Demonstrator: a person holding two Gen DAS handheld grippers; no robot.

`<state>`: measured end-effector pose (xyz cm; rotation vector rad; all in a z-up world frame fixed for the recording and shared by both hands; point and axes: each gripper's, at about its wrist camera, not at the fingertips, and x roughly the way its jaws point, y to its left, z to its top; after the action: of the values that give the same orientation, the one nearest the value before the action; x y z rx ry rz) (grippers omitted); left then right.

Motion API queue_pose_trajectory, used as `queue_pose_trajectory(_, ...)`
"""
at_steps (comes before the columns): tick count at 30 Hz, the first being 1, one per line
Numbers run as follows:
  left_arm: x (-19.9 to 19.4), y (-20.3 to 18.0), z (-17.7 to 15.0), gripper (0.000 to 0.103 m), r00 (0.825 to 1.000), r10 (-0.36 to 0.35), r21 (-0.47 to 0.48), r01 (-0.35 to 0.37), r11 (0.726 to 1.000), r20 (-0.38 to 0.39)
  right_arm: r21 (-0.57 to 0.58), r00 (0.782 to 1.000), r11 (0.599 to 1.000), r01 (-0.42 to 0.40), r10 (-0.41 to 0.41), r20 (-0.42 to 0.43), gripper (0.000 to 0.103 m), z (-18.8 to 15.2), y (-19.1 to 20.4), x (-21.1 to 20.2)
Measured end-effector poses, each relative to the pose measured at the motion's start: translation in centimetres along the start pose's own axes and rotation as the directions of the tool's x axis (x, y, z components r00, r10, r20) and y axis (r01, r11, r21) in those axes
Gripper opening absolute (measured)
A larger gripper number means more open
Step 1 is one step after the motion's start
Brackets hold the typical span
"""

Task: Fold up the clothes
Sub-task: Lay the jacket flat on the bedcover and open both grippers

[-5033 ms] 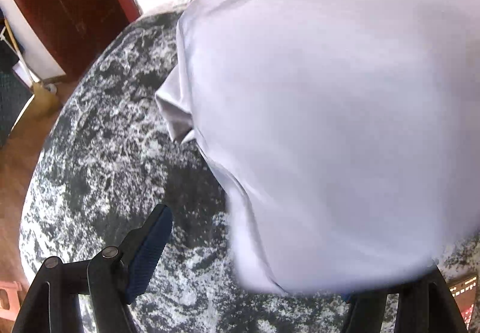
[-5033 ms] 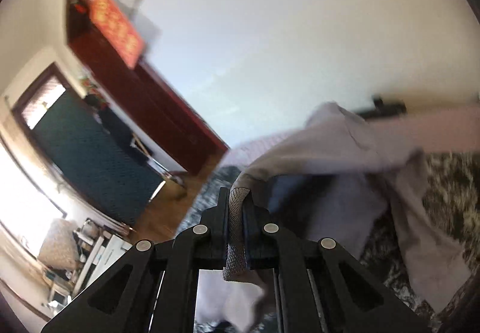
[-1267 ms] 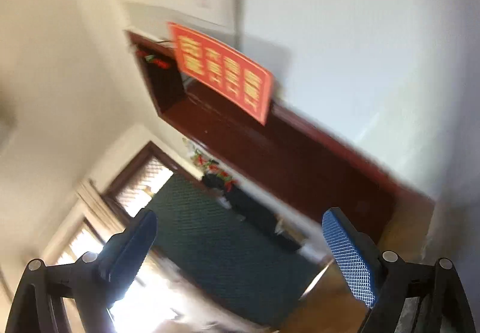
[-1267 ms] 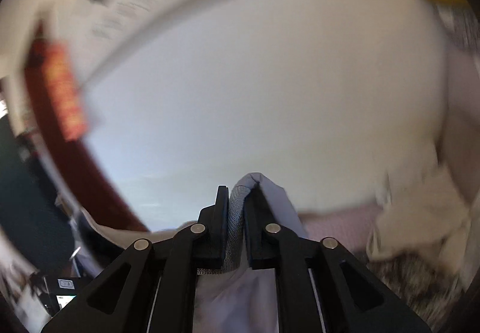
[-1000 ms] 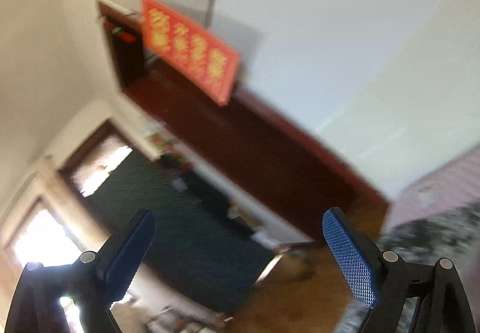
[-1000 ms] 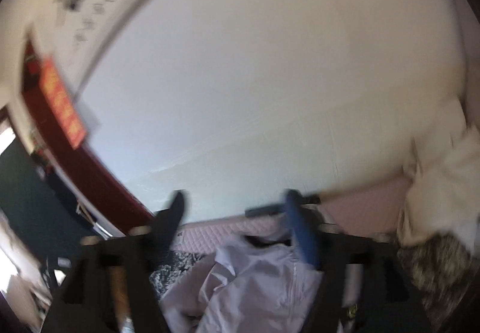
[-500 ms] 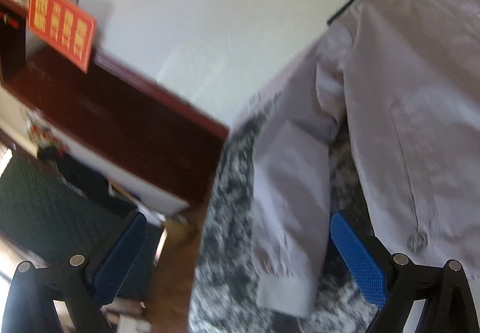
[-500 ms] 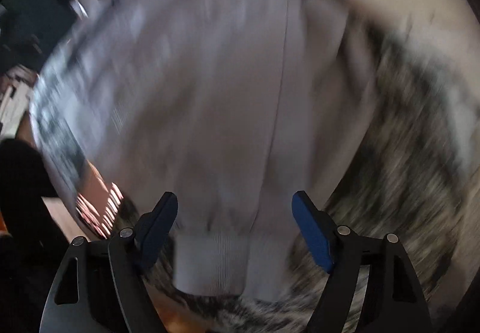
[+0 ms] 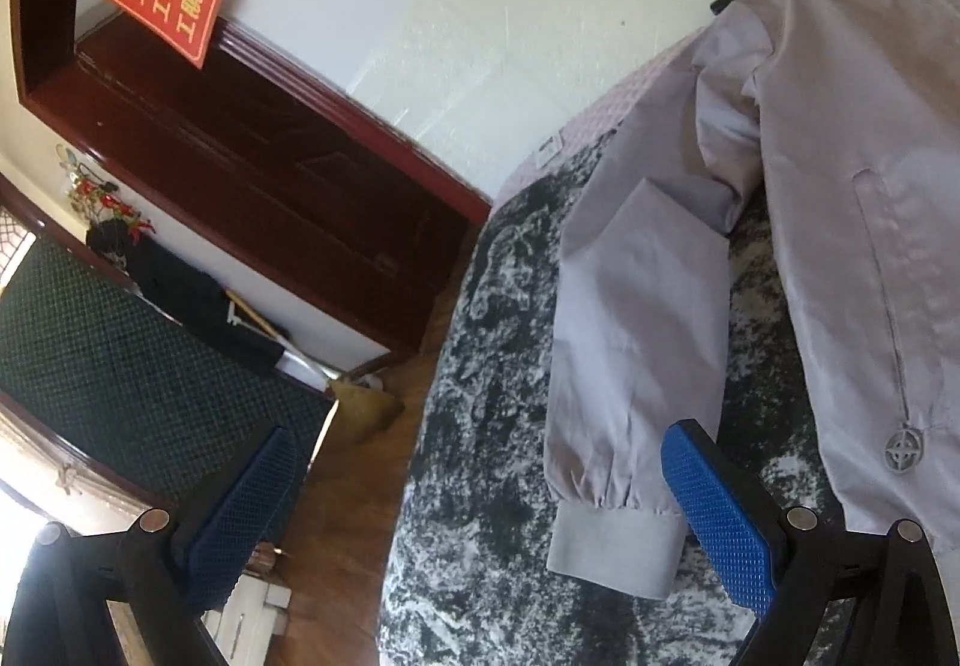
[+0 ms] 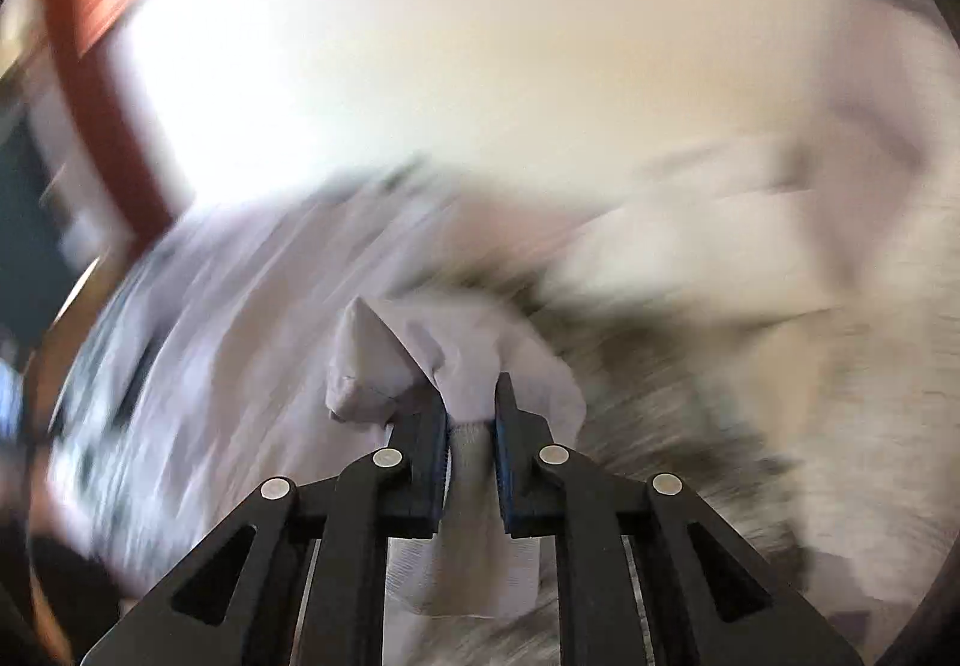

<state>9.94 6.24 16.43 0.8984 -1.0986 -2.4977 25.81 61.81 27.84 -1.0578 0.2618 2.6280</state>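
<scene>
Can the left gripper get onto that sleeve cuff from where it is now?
Probably yes. The left gripper is open and empty, and the sleeve cuff lies flat on the patterned bedspread right by its right finger, with nothing lying over it.

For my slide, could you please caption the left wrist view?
Open left gripper hovering near the ribbed cuff of the light grey jacket.

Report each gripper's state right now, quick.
Left gripper: open, holding nothing, above the jacket sleeve.
Right gripper: shut on a bunch of the jacket fabric.
</scene>
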Motion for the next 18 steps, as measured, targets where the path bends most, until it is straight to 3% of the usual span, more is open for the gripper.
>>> queue_pose_trajectory(1, 0.6, 0.0, -0.1, 0.101, 1.000, -0.017, 0.004, 0.017, 1.000, -0.014, 0.079, 0.996, 0.993, 0.083, -0.084, 0.015, 0.035, 1.2, -2.7, 0.0)
queue_pose_trajectory(2, 1.2, -0.1, -0.1, 0.101, 0.999, -0.037, 0.007, 0.038, 0.999, -0.029, 0.193, 0.985, 0.966, 0.175, -0.173, -0.027, 0.067, 1.8, -6.3, 0.6)
queue_pose_trajectory(3, 1.9, -0.2, -0.2, 0.101, 0.997, -0.062, 0.001, 0.062, 0.998, -0.048, 0.299, 0.967, 0.920, 0.254, -0.243, -0.076, 0.079, 2.4, -9.9, 1.2)
queue_pose_trajectory(4, 2.6, -0.3, -0.4, 0.101, 0.993, -0.094, -0.007, 0.094, 0.996, -0.071, 0.396, 0.979, 0.895, 0.205, -0.181, -0.099, 0.082, 1.5, -12.4, 1.6)
queue_pose_trajectory(6, 4.3, 0.0, -1.2, 0.101, 0.967, -0.214, -0.041, 0.211, 0.977, -0.139, 0.577, 0.992, 0.809, 0.110, -0.049, -0.120, 0.082, -0.3, -17.3, 2.3)
queue_pose_trajectory(7, 5.2, 0.1, -1.6, 0.101, 0.942, -0.292, -0.071, 0.284, 0.956, -0.165, 0.639, 0.995, 0.768, 0.030, 0.038, -0.092, 0.082, -2.0, -18.3, 2.5)
queue_pose_trajectory(8, 6.0, 0.1, -1.8, 0.101, 0.901, -0.389, -0.108, 0.375, 0.921, -0.192, 0.692, 0.991, 0.721, -0.047, 0.121, -0.059, 0.082, -3.7, -19.3, 2.8)
queue_pose_trajectory(9, 6.9, 0.0, -2.1, 0.101, 0.849, -0.482, -0.147, 0.460, 0.876, -0.215, 0.696, 0.982, 0.711, -0.103, 0.184, -0.042, 0.082, -5.4, -19.1, 3.1)
queue_pose_trajectory(11, 8.4, -0.5, -2.5, 0.101, 0.726, -0.644, -0.206, 0.610, 0.765, -0.241, 0.647, 0.950, 0.742, -0.176, 0.299, -0.085, 0.082, -9.6, -16.0, 4.5)
queue_pose_trajectory(12, 8.7, -1.0, -2.6, 0.101, 0.691, -0.681, -0.204, 0.650, 0.732, -0.242, 0.616, 0.929, 0.760, -0.208, 0.351, -0.119, 0.082, -11.6, -14.3, 5.1)
queue_pose_trajectory(15, 9.2, -3.0, -2.9, 0.101, 0.604, -0.759, -0.186, 0.739, 0.648, -0.245, 0.558, 0.856, 0.774, -0.299, 0.476, -0.203, 0.082, -16.8, -9.3, 7.0)
queue_pose_trajectory(18, 9.9, -4.4, -3.0, 0.101, 0.571, -0.778, -0.201, 0.756, 0.622, -0.260, 0.552, 0.779, 0.749, -0.368, 0.572, -0.256, 0.082, -21.2, -4.3, 9.4)
